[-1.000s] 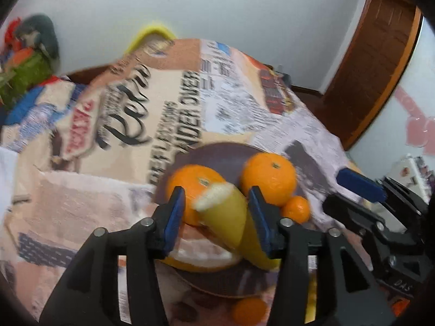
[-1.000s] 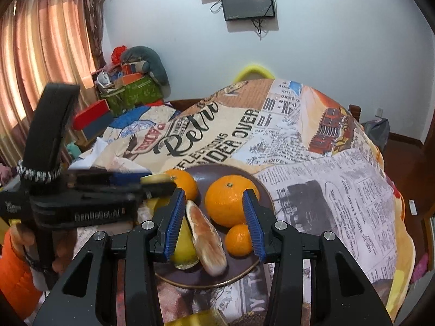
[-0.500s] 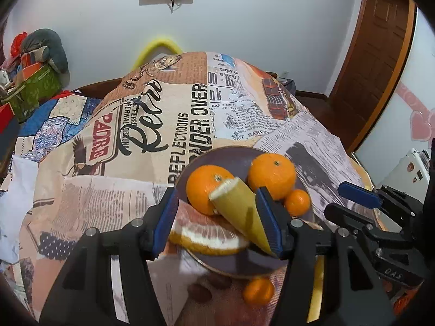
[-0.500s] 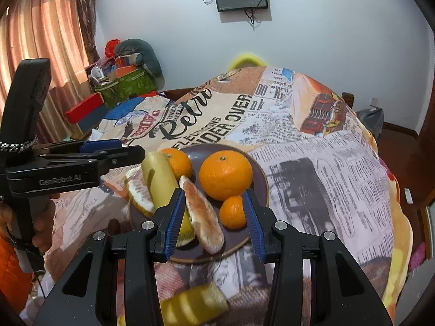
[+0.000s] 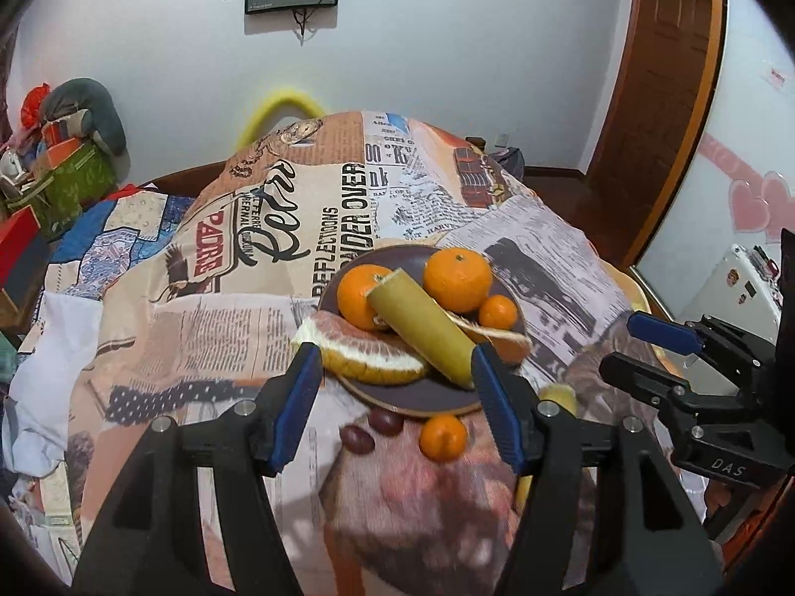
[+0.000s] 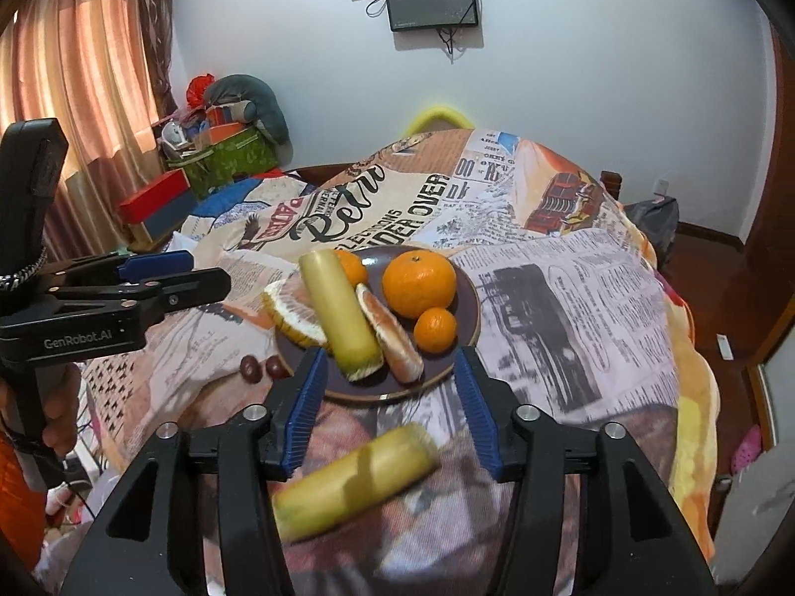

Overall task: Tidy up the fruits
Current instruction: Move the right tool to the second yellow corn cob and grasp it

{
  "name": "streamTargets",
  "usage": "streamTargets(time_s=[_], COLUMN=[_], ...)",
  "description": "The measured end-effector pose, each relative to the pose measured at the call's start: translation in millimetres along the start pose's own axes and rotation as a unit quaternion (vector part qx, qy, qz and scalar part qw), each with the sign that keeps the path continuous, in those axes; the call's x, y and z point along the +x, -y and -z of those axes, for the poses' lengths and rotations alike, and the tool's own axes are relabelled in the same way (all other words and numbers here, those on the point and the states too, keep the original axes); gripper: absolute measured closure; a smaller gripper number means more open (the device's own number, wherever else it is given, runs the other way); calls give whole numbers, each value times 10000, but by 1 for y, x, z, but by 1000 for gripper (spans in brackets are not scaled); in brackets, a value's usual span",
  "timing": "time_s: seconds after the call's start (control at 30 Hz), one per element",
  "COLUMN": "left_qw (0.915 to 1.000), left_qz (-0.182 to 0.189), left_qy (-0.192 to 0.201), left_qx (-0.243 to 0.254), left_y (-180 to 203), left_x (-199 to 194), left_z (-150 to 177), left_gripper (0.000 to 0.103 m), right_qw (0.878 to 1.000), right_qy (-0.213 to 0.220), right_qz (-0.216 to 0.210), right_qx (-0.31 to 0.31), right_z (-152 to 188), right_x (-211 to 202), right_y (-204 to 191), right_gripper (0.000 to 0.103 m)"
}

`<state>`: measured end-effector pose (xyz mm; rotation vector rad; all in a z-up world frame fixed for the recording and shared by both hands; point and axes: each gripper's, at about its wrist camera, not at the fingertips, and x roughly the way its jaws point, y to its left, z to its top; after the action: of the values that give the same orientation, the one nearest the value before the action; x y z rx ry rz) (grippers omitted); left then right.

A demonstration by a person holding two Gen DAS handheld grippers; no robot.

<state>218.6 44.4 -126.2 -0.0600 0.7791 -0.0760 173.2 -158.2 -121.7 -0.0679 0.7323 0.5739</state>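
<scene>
On the newsprint-patterned cloth covering the table (image 5: 248, 308), close to its near edge, a round dark brown plate (image 5: 422, 392) carries most of the fruit. Its far rim is hidden behind the pile in both views. Two large oranges sit on it, the left large orange (image 5: 355, 295) half covered by a pale yellow-green cut cane piece (image 5: 422, 330) that lies slanted across the plate, and the right large orange (image 5: 457, 273) in full sight. One small mandarin on the plate (image 5: 498, 311) touches the right orange. Two peeled pomelo wedges lie there too — the left pomelo wedge (image 5: 365, 355) overhanging the plate's left rim, the right pomelo wedge (image 6: 390, 335) partly under the cane in the left wrist view.

Off the plate, by its near rim, rest one loose small mandarin (image 5: 443, 437) and two dark red grapes (image 5: 370, 429). A second yellow-green cane piece (image 6: 355, 479) lies nearer the table's edge — blurred in the right wrist view, mostly hidden behind a finger in the other.

Both claws are spread wide and hold nothing: the left gripper (image 5: 397, 405) hangs above the plate's near rim, the right gripper (image 6: 392, 407) likewise.
</scene>
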Motion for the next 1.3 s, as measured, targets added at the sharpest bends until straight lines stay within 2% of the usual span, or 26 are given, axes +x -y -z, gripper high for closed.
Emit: streamTargets(time_s=[0.17, 0.37, 0.6, 0.8, 0.93, 1.2, 1.3], left_qw=[10000, 9997, 9990, 9985, 9981, 9965, 9959], left_qz=[-31, -105, -287, -226, -148, 59, 153], left_qy=[-38, -203, -340, -488, -592, -830, -890], left_qx=[51, -2, -17, -77, -21, -21, 6], left_y=[2, -4, -14, -17, -11, 1, 7], left_x=[-15, -21, -21, -14, -3, 24, 32], left_z=[20, 43, 66, 72, 74, 74, 73], left_gripper=[38, 37, 37, 37, 37, 37, 37], right_qw=[9998, 9987, 9948, 9910, 9917, 9918, 9916], right_qy=[-80, -456, -932, -1281, -1270, -1181, -1202], right_qz=[185, 241, 326, 332, 169, 497, 321], right_qx=[2, -8, -235, -201, -74, -1, 358], right_z=[14, 31, 52, 62, 70, 84, 85], right_x=[-2, 16, 45, 60, 50, 15, 7], right_y=[-8, -20, -37, -32, -19, 19, 38], right_gripper=[28, 24, 24, 22, 24, 24, 24])
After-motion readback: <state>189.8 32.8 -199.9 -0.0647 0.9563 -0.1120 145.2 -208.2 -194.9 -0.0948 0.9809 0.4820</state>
